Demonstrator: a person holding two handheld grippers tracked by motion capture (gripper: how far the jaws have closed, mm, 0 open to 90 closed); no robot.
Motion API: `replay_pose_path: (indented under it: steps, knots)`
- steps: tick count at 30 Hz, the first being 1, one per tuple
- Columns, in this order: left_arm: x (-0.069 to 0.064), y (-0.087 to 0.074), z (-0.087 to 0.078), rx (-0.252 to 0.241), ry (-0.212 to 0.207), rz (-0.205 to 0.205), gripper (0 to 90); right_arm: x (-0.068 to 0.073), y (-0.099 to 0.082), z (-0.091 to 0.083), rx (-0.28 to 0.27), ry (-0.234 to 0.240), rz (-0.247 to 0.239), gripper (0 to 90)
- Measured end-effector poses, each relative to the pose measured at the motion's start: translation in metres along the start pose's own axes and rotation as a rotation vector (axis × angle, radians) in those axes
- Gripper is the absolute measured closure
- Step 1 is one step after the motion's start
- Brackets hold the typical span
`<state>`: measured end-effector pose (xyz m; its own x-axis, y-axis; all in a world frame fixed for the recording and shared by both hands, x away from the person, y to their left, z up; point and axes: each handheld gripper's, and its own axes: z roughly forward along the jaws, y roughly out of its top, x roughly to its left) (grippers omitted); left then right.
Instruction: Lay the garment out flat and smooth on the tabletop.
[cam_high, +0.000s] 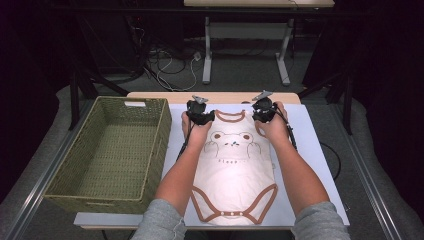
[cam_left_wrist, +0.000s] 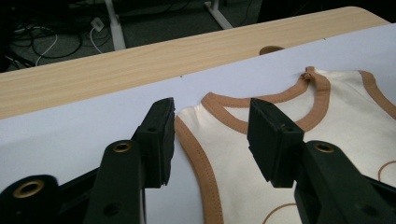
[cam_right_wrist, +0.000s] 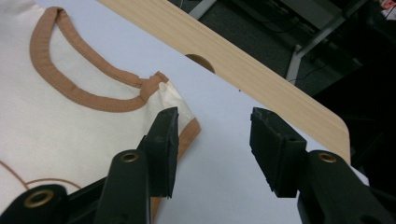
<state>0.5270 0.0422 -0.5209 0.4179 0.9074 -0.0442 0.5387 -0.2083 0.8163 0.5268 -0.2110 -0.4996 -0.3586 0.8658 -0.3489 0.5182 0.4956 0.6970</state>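
Dark floor strewn with cables and table legs lies beyond the surface (cam_high: 310, 135), a white sheet over light wood. At its left stands a wicker basket (cam_high: 150, 150), bare inside and just beside the sheet, likely waiting to take the garment once it is folded. Next comes the left gripper (cam_high: 200, 116), its jaws about half open and astride the bodysuit's (cam_high: 235, 175) left shoulder strap, the pads clear of the cloth, so nothing is held. The bodysuit lies flat and face up in the middle of the sheet, neck away from the person and snap end toward them, spread smooth as if laid out for folding. At the other shoulder the right gripper (cam_high: 263, 111) has jaws likewise half open; one stands over the strap's corner and grips nothing.
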Motion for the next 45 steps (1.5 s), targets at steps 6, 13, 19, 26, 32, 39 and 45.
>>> replay_pose_path:
  steps: [6, 13, 19, 26, 32, 39, 45]
  knots:
    - [0.005, -0.002, -0.008, -0.024, -0.018, -0.036, 45.4, 0.001, -0.004, -0.007, -0.021, 0.019, 0.044, 46.5]
    - [0.008, -0.006, -0.019, -0.027, -0.069, -0.075, 43.6, -0.002, -0.009, -0.023, -0.056, 0.085, 0.115, 42.9]
    - [0.01, -0.009, -0.032, -0.04, -0.083, -0.082, 42.0, -0.005, -0.017, -0.028, -0.057, 0.132, 0.145, 37.9]
    - [0.023, -0.01, -0.045, -0.056, -0.107, -0.181, 37.5, -0.011, -0.026, -0.034, -0.054, 0.122, 0.191, 30.4]
    - [0.034, -0.015, -0.049, -0.028, -0.125, -0.263, 27.4, -0.017, -0.033, -0.037, -0.055, 0.154, 0.257, 24.2]
    - [0.039, -0.026, -0.049, -0.011, -0.139, -0.336, 22.0, -0.025, -0.042, -0.035, -0.026, 0.191, 0.327, 21.5]
    - [0.041, -0.032, -0.045, 0.029, -0.139, -0.368, 16.8, -0.027, -0.051, -0.033, -0.001, 0.196, 0.367, 21.7]
